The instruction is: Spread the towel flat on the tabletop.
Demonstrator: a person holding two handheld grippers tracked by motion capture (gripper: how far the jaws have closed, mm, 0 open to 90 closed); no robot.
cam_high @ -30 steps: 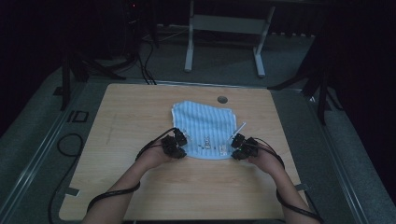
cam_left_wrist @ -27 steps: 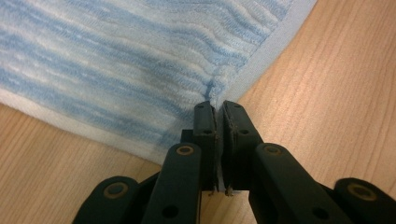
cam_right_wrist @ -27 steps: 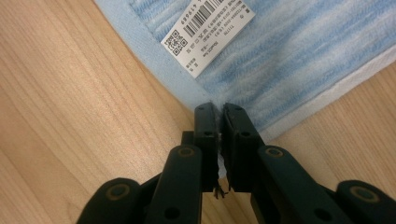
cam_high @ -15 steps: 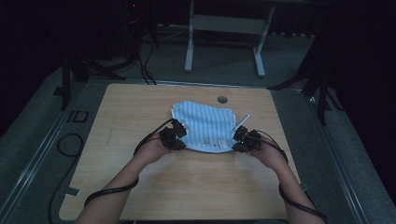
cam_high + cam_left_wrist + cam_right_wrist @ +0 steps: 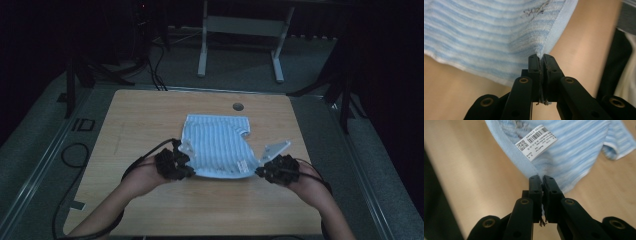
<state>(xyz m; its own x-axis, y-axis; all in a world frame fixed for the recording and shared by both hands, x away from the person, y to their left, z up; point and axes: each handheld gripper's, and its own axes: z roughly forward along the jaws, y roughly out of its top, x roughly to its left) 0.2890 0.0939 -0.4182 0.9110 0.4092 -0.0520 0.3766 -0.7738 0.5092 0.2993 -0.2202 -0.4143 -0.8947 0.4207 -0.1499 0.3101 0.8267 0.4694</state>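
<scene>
A blue-and-white striped towel (image 5: 216, 145) lies partly lifted on the wooden table (image 5: 145, 115). My left gripper (image 5: 186, 165) is shut on its near left corner; in the left gripper view the jaws pinch the towel (image 5: 499, 37) at its hem, with the gripper (image 5: 541, 58) closed tight. My right gripper (image 5: 259, 171) is shut on the near right corner. The right gripper view shows the towel (image 5: 579, 147) with a white barcode label (image 5: 536, 142) near the clamped edge, and the gripper (image 5: 541, 180) closed on it.
A round cable hole (image 5: 238, 106) sits in the table near its far edge. A white desk frame (image 5: 240, 40) stands on the floor beyond. Black cables (image 5: 75, 150) trail off the left side of the table.
Both grippers have moved away from me with the towel's near edge, carrying it toward the far edge. The towel looks shorter front to back than before.
</scene>
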